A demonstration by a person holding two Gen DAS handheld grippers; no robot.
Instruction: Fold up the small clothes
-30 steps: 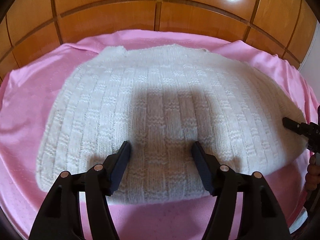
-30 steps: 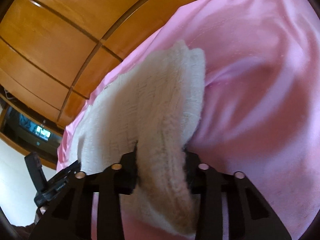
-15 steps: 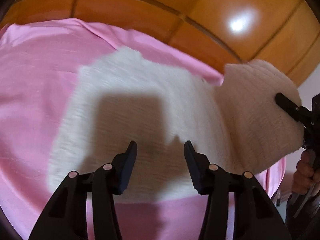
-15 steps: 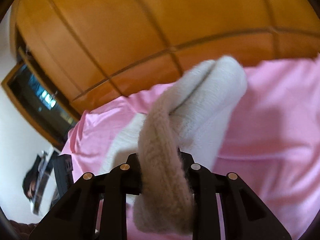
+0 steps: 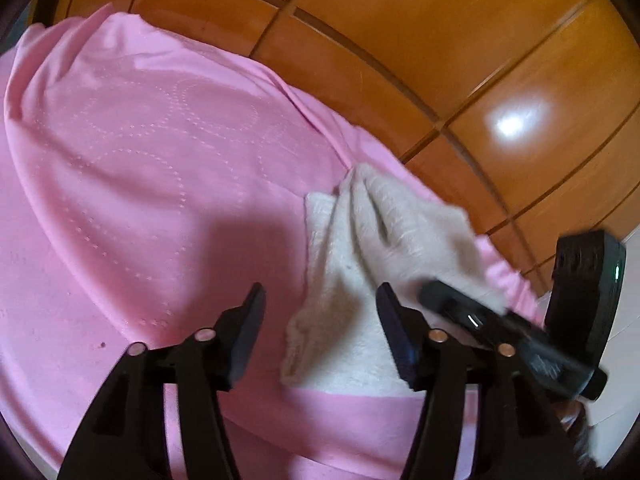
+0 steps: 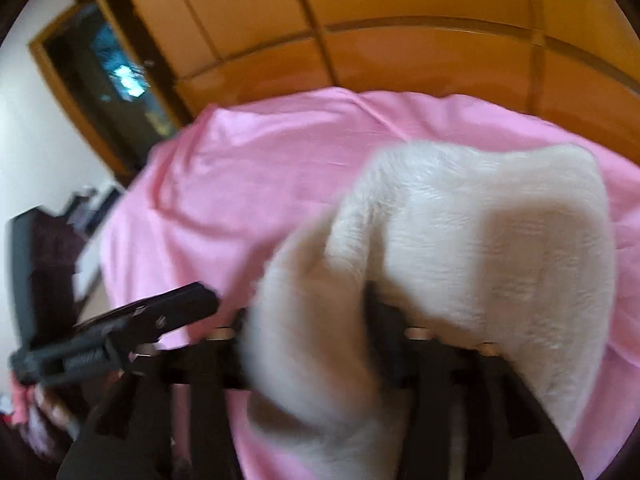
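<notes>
Lying on the pink sheet (image 5: pixel 152 184), the white knit sweater (image 5: pixel 372 256) now reads as a folded, bunched bundle: fuzzy ribbed wool, cream-white, with soft creases running toward its far corner at about 12 o'clock. In the left wrist view it sits at roughly 3 o'clock of centre, near the sheet's far edge where the orange wooden panelling (image 5: pixel 440 40) begins. Its near edge reaches between the left gripper's (image 5: pixel 320 322) fingers, whose jaws are opening and do not press on the wool.

In the right wrist view the sweater (image 6: pixel 480 248) fills the 3 to 6 o'clock area, draped over and between the right gripper's (image 6: pixel 304 320) fingers. That gripper's jaws are opening; blur and the wool hide whether the pads grip.

A second ago the sweater lay spread flat and wide across the sheet, its block-rib pattern plain under the left gripper, while the right gripper pinched one side edge tightly. Since then that side has been carried across onto the rest, the garment looks about half as wide, and much bare pink sheet shows at 9 o'clock. The right gripper now appears close at 4 o'clock in the left view.
</notes>
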